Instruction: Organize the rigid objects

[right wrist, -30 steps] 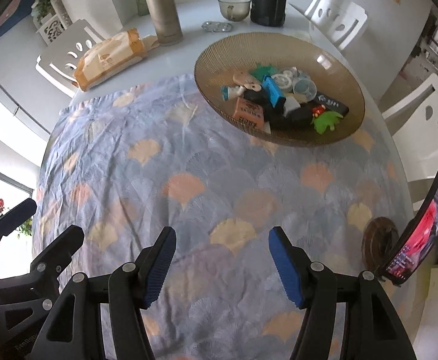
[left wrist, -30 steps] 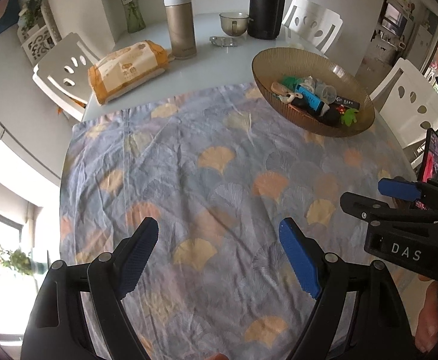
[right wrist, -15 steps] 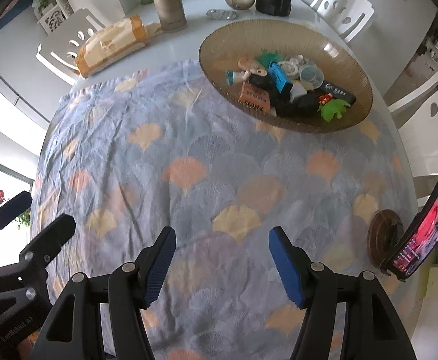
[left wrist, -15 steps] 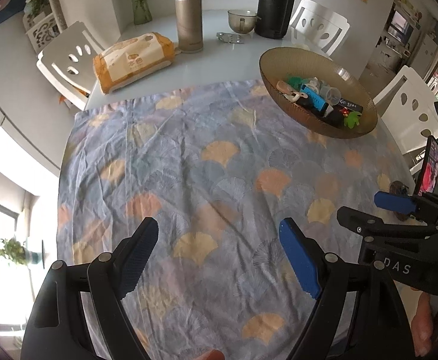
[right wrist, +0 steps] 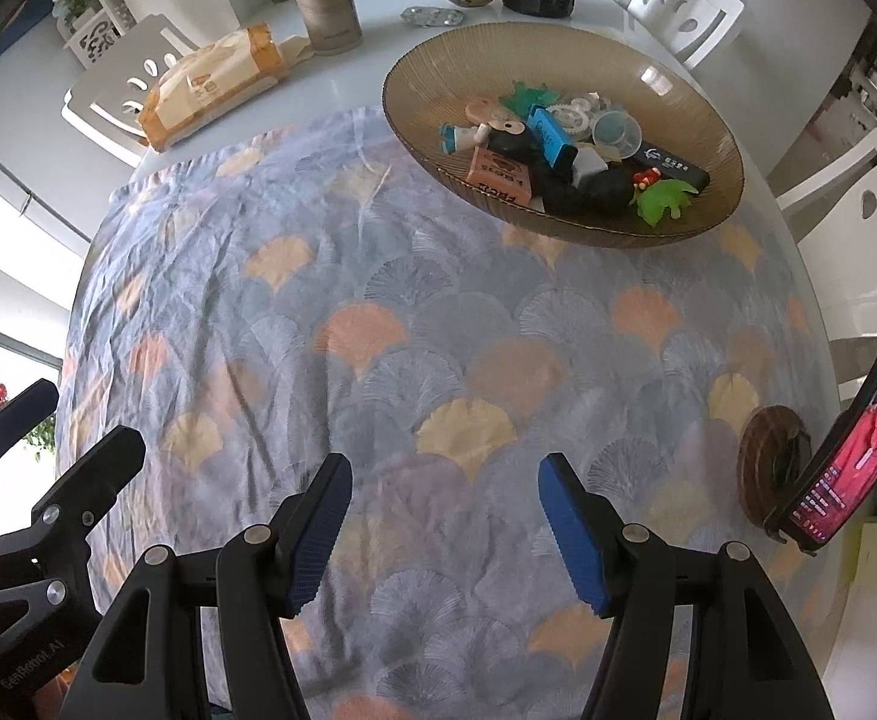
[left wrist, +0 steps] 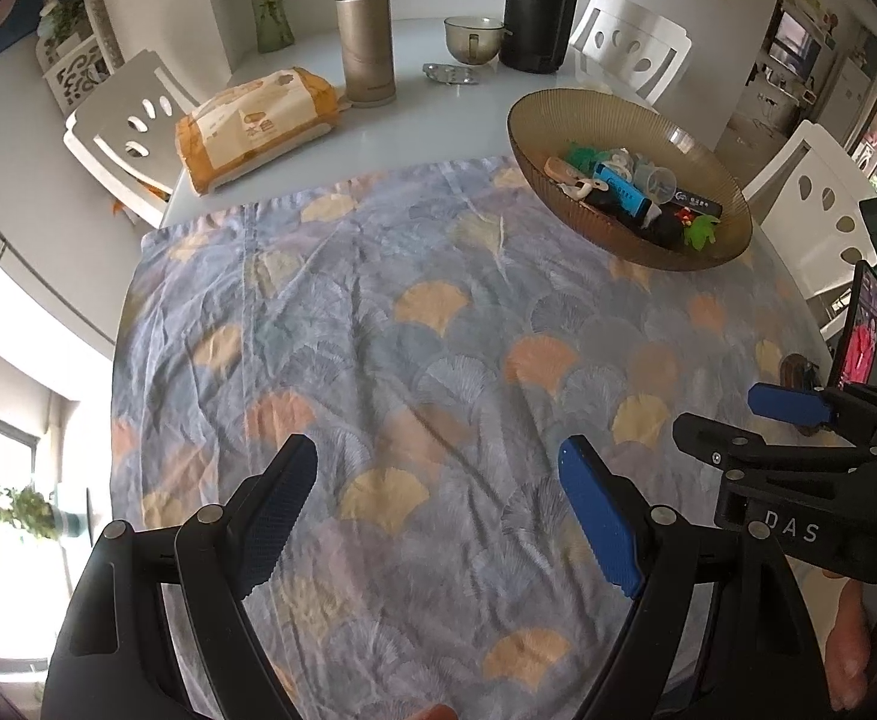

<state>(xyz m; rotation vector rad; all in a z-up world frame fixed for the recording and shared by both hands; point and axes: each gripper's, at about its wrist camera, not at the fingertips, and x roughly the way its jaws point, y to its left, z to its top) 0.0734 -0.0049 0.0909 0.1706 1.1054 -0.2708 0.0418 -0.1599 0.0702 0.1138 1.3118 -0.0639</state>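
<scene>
Your left claw [left wrist: 438, 468] is spread wide and holds nothing. Your right claw [right wrist: 444, 492] is also spread wide and holds nothing. Both hang over the near part of the cloth [right wrist: 378, 312] on the tabletop [left wrist: 426, 102].

The small hard things all sit in a heap in the brown bowl [right wrist: 708, 96] at the far right of the cloth. You can see a blue box [right wrist: 549, 132], an orange block [right wrist: 498, 174], a green leaf toy [right wrist: 663, 201], a little clear cup [right wrist: 615, 129] and a black bar [right wrist: 675, 165]. No small thing lies loose on the cloth.

This could mean two things. The things may be waiting in the bowl to be set out. Or they may have been gathered into the bowl, and the tidy-up is done. The pictures cannot tell you which.

If you do reach in, go slow. The heap is packed tight and the things touch each other. Pick one from the top, like the blue box, and grip it across its thin sides. Keep your claw tips off the bowl's rim, or the bowl may tip.
</scene>
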